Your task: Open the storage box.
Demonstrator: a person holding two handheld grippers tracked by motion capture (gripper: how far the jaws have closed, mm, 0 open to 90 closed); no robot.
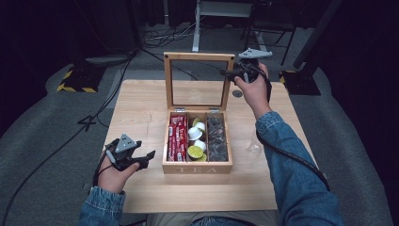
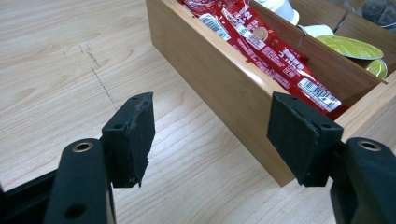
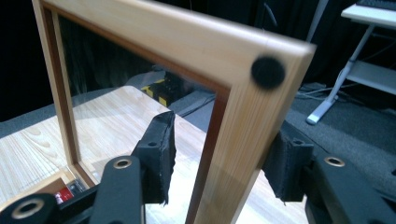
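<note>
lid: glass lid of tea box stands upright at the back, hinged; its top right corner is btw my right claw pads.
right claw: half wide, one pad each side of lid frame, gaps visible; not pressing yet, I judge.
axis: frame edge runs vertical thru the claw; lid swings fwd and down toward me.
left claw: half wide, holds nothing, low over tabletop, just beside box's left wall.
nearer hand: right.
</note>
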